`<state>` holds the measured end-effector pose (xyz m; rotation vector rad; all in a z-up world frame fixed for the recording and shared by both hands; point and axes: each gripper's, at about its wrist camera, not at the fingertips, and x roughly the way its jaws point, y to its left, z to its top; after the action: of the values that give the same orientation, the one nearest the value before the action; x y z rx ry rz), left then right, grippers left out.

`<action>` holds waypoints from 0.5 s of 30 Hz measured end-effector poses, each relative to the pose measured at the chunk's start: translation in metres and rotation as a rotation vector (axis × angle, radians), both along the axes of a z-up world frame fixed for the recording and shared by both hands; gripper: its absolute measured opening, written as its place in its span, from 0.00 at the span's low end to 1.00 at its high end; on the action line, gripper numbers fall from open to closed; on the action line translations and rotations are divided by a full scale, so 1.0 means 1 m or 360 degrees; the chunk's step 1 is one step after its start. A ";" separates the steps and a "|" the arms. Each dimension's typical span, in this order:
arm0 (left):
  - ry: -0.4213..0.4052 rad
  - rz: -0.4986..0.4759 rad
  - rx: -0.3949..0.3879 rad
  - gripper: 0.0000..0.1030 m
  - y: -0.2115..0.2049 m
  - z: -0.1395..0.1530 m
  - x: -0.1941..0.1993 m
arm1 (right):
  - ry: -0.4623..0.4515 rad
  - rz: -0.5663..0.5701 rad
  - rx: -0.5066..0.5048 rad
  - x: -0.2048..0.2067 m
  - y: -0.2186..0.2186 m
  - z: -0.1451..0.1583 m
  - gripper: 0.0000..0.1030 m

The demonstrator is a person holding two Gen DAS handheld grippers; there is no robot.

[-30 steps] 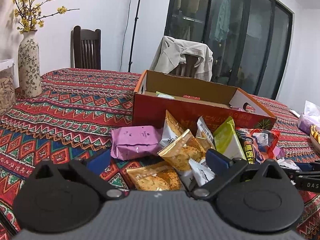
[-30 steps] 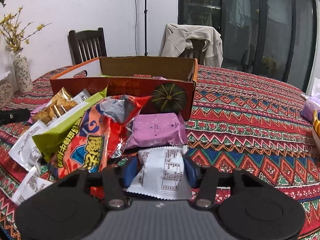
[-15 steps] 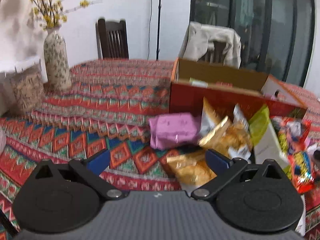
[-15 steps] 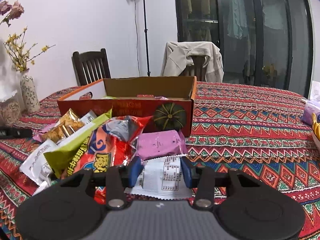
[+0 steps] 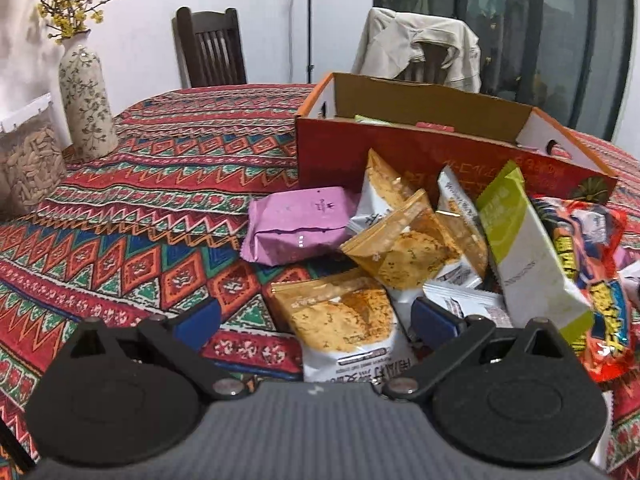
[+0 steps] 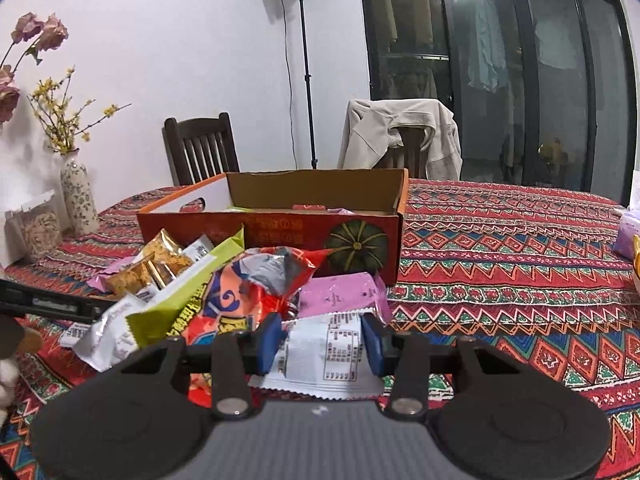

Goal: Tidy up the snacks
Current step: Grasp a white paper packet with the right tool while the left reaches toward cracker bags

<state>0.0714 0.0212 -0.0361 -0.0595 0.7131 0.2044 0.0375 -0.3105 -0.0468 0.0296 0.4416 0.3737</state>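
Observation:
An open red cardboard box stands on the patterned tablecloth, with a heap of snack packets in front of it. My left gripper is open just over a golden cracker packet, pads apart from it. Past it lie a purple packet, a green-and-white packet and a red bag. In the right wrist view my right gripper is shut on a white snack packet, held in front of the box, beside the red bag and another purple packet.
A flowered vase and a clear jar of seeds stand at the table's left side. Two chairs, one draped with a pale jacket, stand behind the table. A purple tissue pack sits at the right edge.
The left gripper swung left, then came back and tipped down over the golden cracker packet. The right gripper closed a little on the white packet and tilted up with it.

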 end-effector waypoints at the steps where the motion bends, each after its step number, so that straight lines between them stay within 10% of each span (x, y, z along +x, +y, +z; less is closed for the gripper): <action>1: 0.0006 0.0015 0.0004 1.00 0.001 -0.001 0.001 | -0.0002 0.0003 0.0003 0.000 0.000 0.000 0.42; 15: -0.0025 0.0021 -0.0012 0.63 0.007 -0.001 -0.012 | -0.0016 0.0015 -0.0008 -0.002 0.002 0.000 0.42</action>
<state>0.0598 0.0282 -0.0369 -0.0727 0.6977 0.2136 0.0351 -0.3084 -0.0470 0.0206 0.4328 0.3818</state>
